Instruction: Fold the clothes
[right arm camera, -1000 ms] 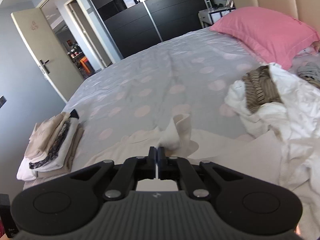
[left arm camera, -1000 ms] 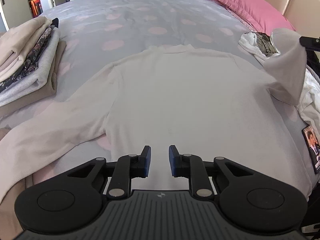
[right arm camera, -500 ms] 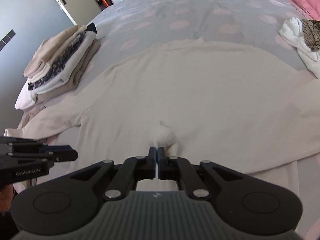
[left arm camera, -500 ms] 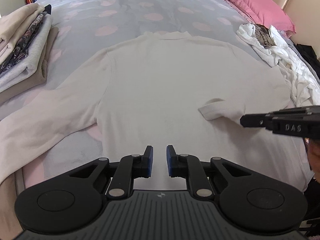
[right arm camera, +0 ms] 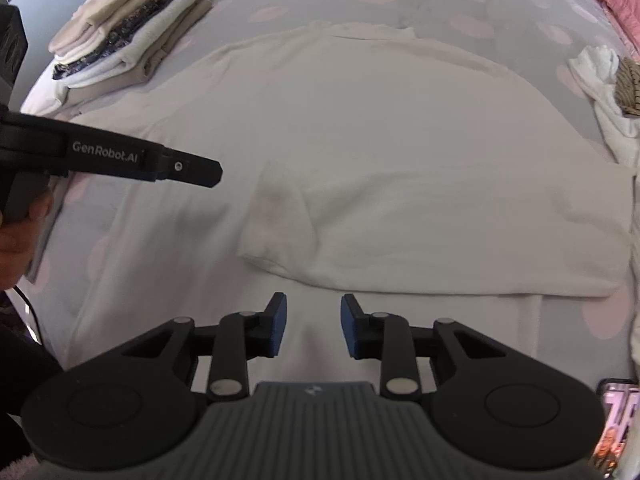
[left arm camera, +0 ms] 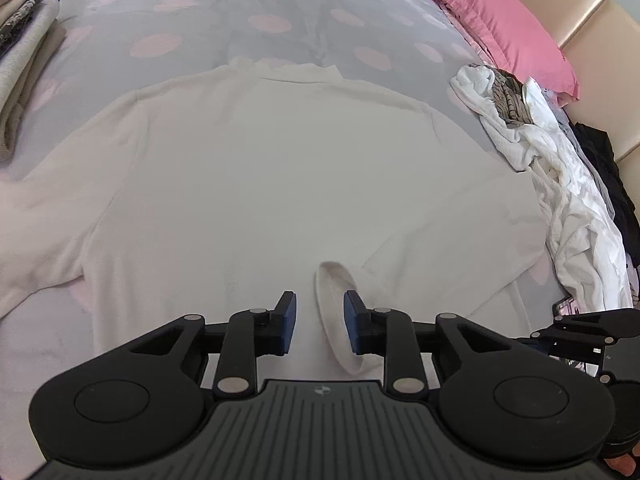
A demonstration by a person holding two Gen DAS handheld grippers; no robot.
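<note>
A cream long-sleeve top [left arm camera: 260, 168] lies flat on the spotted bedspread [left arm camera: 260, 20], neck away from me. Its right sleeve [right arm camera: 440, 232] is folded across the body, and the cuff [left arm camera: 334, 280] stands up between the fingers of my left gripper [left arm camera: 320, 320], which is open. The other sleeve [left arm camera: 40, 232] trails off to the left. My right gripper [right arm camera: 312, 326] is open and holds nothing, just short of the folded sleeve's near edge. Each gripper shows in the other's view: the left [right arm camera: 212, 170], the right [left arm camera: 538, 336].
A stack of folded clothes [right arm camera: 132, 40] sits at the far left of the bed. A heap of unfolded white and dark clothes [left arm camera: 560, 184] lies along the right side below a pink pillow [left arm camera: 492, 20]. A phone [right arm camera: 616, 420] lies at the near right.
My right gripper carried the sleeve cuff across the top's body, let it go and opened. My left gripper opened wider and now has the cuff between its fingers.
</note>
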